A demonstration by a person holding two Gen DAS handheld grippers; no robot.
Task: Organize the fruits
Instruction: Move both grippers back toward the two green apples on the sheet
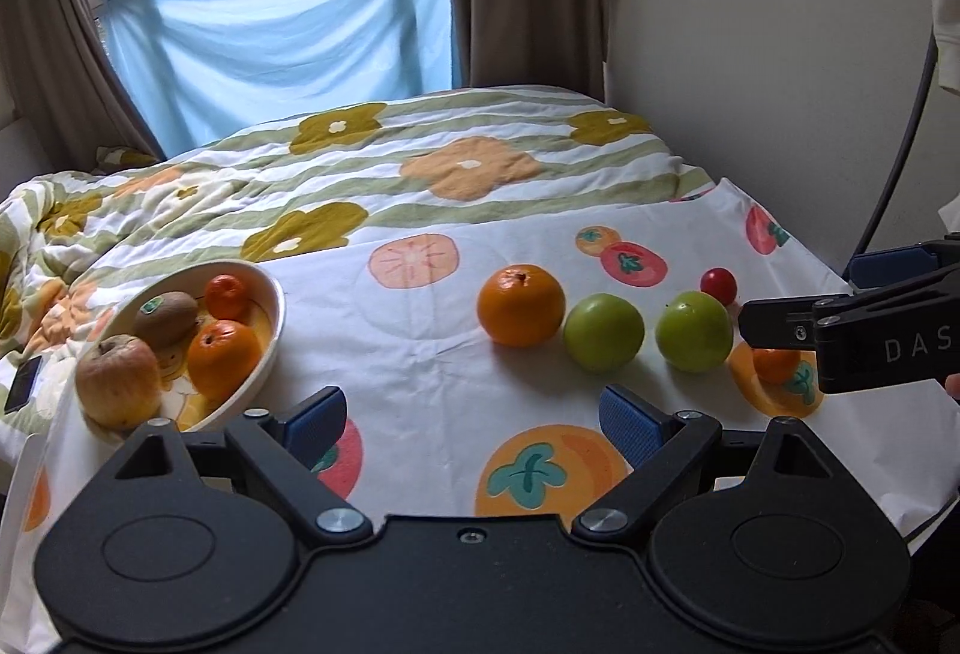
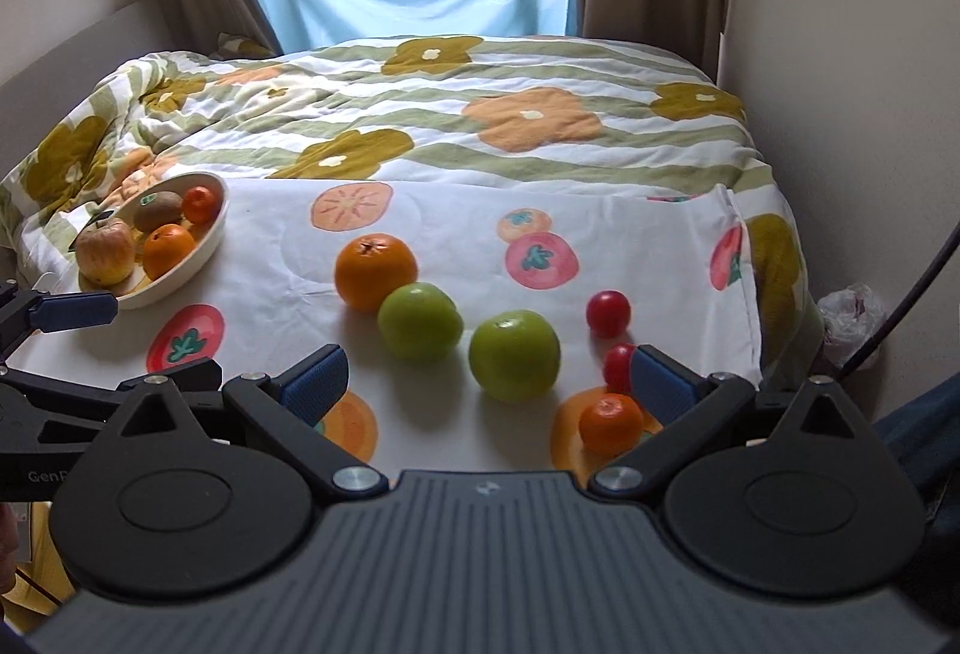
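**Bowl part-filled, six fruits waiting on the cloth**

I am reading the white bowl (image 2: 210,240) as the collecting place. It is sitting at the left edge of the fruit-print cloth (image 2: 456,210) and is holding four pieces: a blotchy apple (image 2: 105,251) at the near end, a kiwi with a sticker (image 2: 157,211) behind it, a mandarin (image 2: 170,250) beside the apple and a smaller mandarin (image 2: 201,204) at the far end. That much I am judging as done.

Six pieces are lying loose on the cloth. A large orange (image 2: 375,279) is touching the first green apple (image 2: 420,321); the second green apple (image 2: 515,356) is sitting just beside that one, apart from it. Further right, one cherry tomato (image 2: 608,314) is resting alone, a second cherry tomato (image 2: 618,367) is partly hidden behind my right finger pad, and a small mandarin (image 2: 611,423) is lying nearest me.

My left gripper (image 1: 474,414) is hanging released, jaws wide, nothing between them, over bare cloth between bowl and loose fruit. My right gripper (image 2: 489,378) is also standing wide and empty, with the second green apple ahead of its gap.

Judgement: under halfway, no piece in hand. The round fruit may roll on the soft bedding (image 2: 540,72) beneath.
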